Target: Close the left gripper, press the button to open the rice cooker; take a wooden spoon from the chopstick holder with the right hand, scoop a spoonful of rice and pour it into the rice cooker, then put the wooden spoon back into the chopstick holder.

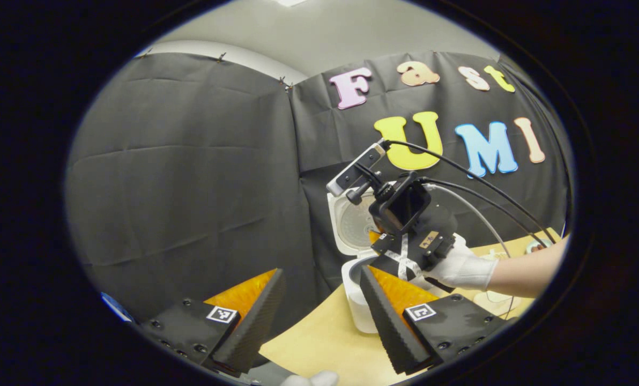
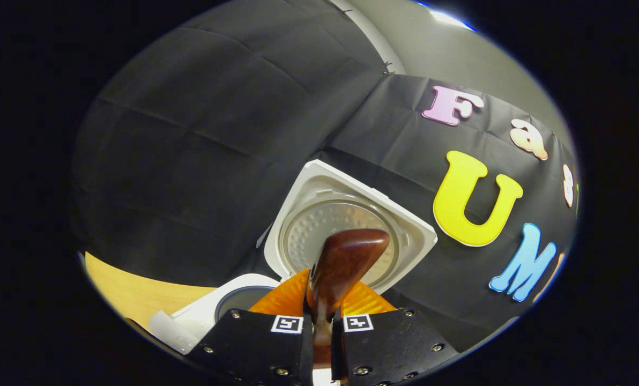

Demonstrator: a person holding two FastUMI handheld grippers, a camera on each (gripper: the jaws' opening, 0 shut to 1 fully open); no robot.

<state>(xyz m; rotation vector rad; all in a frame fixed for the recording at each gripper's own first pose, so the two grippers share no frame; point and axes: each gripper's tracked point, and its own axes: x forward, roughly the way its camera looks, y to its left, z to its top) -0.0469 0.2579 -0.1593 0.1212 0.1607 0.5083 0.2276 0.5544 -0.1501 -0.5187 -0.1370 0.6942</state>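
The white rice cooker (image 1: 358, 300) stands on the table with its lid (image 1: 351, 222) raised. In the right gripper view the lid (image 2: 346, 220) is open and the pot opening (image 2: 242, 300) lies below. My right gripper (image 2: 321, 335) is shut on the handle of the dark wooden spoon (image 2: 346, 257), whose bowl points up in front of the lid. In the left gripper view the right gripper (image 1: 405, 236) hangs above the cooker, held by a gloved hand (image 1: 461, 268). My left gripper (image 1: 319, 316) is open and holds nothing, short of the cooker.
The light wooden table (image 1: 325, 338) runs under the cooker and to the right. Cables (image 1: 480, 187) trail from the right gripper across the black cloth wall. A small pale item (image 1: 536, 246) lies at the far right table edge.
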